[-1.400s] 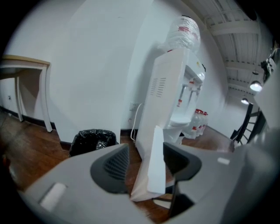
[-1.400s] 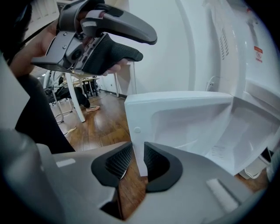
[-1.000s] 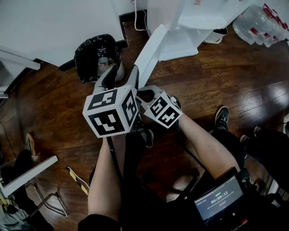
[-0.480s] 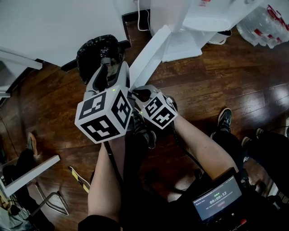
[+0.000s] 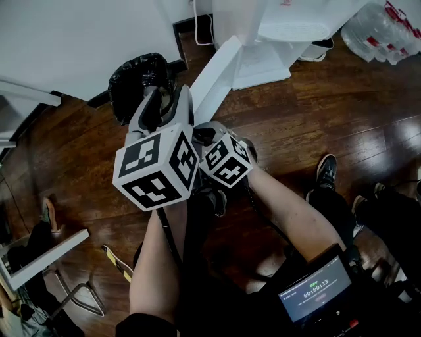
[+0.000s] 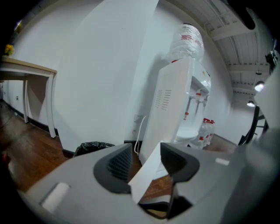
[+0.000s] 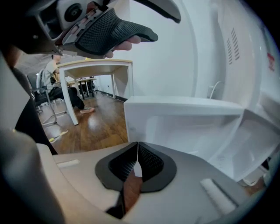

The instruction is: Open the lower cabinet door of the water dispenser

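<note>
The white water dispenser stands against the wall, and its lower cabinet door is swung out over the floor. My left gripper is at the door's free edge. In the left gripper view the door's edge shows between the closing jaws of the left gripper, with a gap at the left pad. My right gripper sits just right of it, facing the door's inner side. The right gripper is shut with nothing between its pads.
A bin with a black bag stands left of the door, close to the left gripper. A pack of water bottles lies at the far right. A white table stands along the wall. The person's shoe and a small screen are below.
The left gripper has risen a little beside the door's free edge. The right gripper has hardly moved, and the door stands as before.
</note>
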`<control>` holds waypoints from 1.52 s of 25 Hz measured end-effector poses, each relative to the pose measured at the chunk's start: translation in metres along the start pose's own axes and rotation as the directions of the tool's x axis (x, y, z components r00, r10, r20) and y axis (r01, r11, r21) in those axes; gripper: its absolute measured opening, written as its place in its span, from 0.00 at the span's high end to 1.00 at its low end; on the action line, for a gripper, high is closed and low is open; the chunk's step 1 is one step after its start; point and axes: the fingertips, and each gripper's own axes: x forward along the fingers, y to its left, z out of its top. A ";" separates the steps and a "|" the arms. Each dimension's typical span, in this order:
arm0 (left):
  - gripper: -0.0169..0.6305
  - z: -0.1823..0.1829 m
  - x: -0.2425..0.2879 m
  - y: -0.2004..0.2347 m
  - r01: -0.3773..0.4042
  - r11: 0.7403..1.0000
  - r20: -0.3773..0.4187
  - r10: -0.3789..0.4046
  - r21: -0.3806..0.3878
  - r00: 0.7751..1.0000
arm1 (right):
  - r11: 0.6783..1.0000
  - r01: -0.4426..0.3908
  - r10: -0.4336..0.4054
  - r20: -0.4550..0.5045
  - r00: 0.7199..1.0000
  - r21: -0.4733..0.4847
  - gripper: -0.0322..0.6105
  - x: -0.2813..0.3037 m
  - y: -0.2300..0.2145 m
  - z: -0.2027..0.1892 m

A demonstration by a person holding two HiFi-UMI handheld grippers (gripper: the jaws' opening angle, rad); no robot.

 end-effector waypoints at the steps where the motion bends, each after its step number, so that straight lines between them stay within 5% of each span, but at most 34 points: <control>1: 0.64 0.001 0.000 -0.005 0.007 1.000 0.007 -0.007 -0.003 1.000 | 0.999 0.037 -0.037 -0.003 0.999 -0.010 0.94 -0.009 -0.009 -0.002; 7: 0.66 0.006 0.004 -0.063 0.095 0.995 0.033 -0.095 0.003 0.995 | 0.960 0.163 -0.191 0.103 0.976 0.228 0.94 -0.111 -0.091 -0.011; 11: 0.67 0.001 0.012 -0.111 0.172 0.984 0.022 -0.173 0.044 0.985 | 0.898 0.193 -0.305 0.243 0.921 0.395 0.94 -0.203 -0.137 -0.004; 15: 0.77 -0.005 0.021 -0.163 0.262 0.960 0.006 -0.263 0.102 0.965 | 0.857 0.291 -0.430 0.279 0.859 0.424 0.94 -0.260 -0.172 -0.004; 24: 0.88 -0.028 0.029 -0.258 0.419 0.901 -0.069 -0.413 0.113 0.908 | 0.823 0.365 -0.538 0.391 0.747 0.436 0.94 -0.345 -0.206 0.012; 30: 0.89 -0.044 0.044 -0.278 0.408 0.898 -0.098 -0.396 0.164 0.913 | 0.792 0.358 -0.565 0.371 0.737 0.495 0.94 -0.367 -0.222 0.005; 38: 0.89 -0.039 0.037 -0.315 0.498 0.859 -0.053 -0.496 0.117 0.867 | 0.800 0.378 -0.564 0.367 0.740 0.466 0.94 -0.383 -0.220 -0.008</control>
